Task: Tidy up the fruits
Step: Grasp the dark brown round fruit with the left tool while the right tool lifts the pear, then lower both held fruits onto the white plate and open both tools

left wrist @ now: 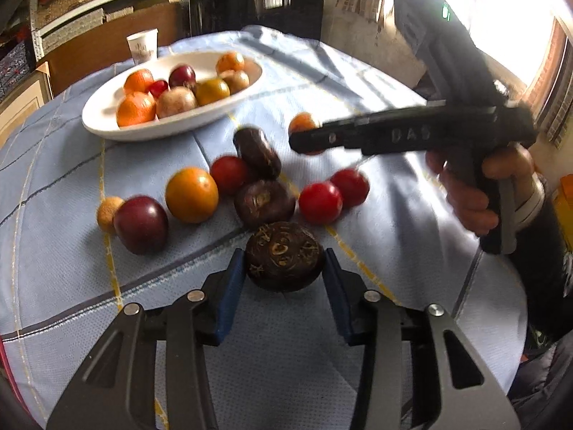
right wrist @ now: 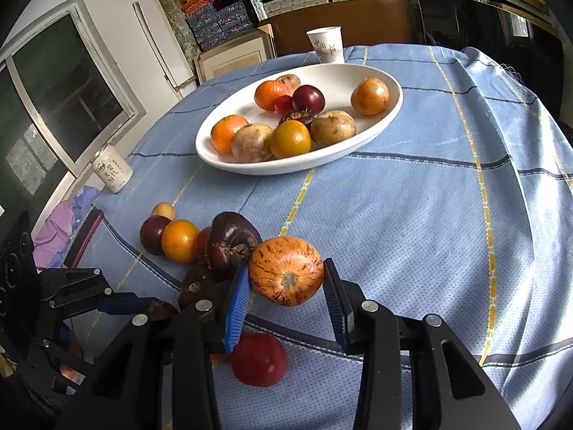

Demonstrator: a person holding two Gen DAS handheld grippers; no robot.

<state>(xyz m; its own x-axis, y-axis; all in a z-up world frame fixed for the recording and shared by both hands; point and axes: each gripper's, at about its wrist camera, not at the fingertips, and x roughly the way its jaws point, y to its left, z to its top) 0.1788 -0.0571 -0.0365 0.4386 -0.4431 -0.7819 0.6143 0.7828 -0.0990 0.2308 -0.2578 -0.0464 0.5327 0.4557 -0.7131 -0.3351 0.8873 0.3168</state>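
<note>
A white oval bowl (left wrist: 107, 122) (right wrist: 358, 150) holds several fruits. More fruits lie loose on the blue cloth: oranges, red and dark plums, dark mangosteens. My left gripper (left wrist: 284, 261) is shut on a dark brown mangosteen (left wrist: 284, 259) that rests low at the cloth. My right gripper (right wrist: 286, 279) is shut on an orange fruit with dark streaks (right wrist: 286, 270) and holds it above the cloth, next to a mangosteen (right wrist: 232, 242). In the left wrist view the right gripper (left wrist: 304, 138) shows from the side over the loose fruits.
A paper cup (right wrist: 326, 44) stands behind the bowl. A small white bottle (right wrist: 111, 173) stands at the table's left edge near a window. A red fruit (right wrist: 259, 360) lies under my right gripper. Shelves with boxes are behind the table.
</note>
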